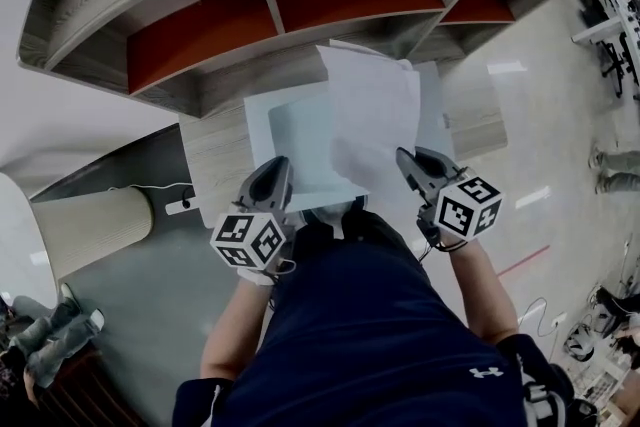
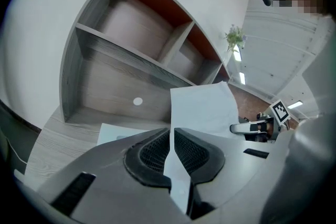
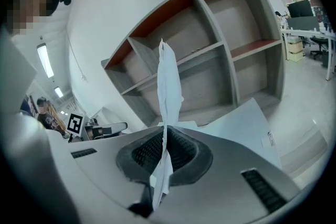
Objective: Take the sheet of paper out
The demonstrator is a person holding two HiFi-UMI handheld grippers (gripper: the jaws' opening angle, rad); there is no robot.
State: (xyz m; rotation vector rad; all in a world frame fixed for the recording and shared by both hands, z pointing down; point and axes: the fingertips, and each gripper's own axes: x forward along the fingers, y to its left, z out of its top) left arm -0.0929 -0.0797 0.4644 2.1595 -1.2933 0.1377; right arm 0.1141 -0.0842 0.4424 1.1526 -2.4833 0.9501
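Head view: left gripper (image 1: 277, 165) lower centre-left, tips on the lower-left part of the pale blue folder (image 1: 295, 130). Right gripper (image 1: 405, 155) lower centre-right, at the bottom right edge of the sheet of paper (image 1: 375, 110). The sheet is centre frame, standing up and overlapping the folder's right side, in front of the red-backed shelf unit (image 1: 200, 35). Wood-grain top (image 1: 215, 155) under the folder.

Left gripper view: jaws together on a thin pale edge. Probably the folder, but here it runs into the sheet (image 2: 202, 107) above it, so hard to separate. Right gripper shows at the sheet's right edge.

Right gripper view: jaws fully closed, pinching the sheet (image 3: 169, 86). It rises edge-on from the pads up the middle of the frame, slightly crumpled. Folder lies flat at lower right.
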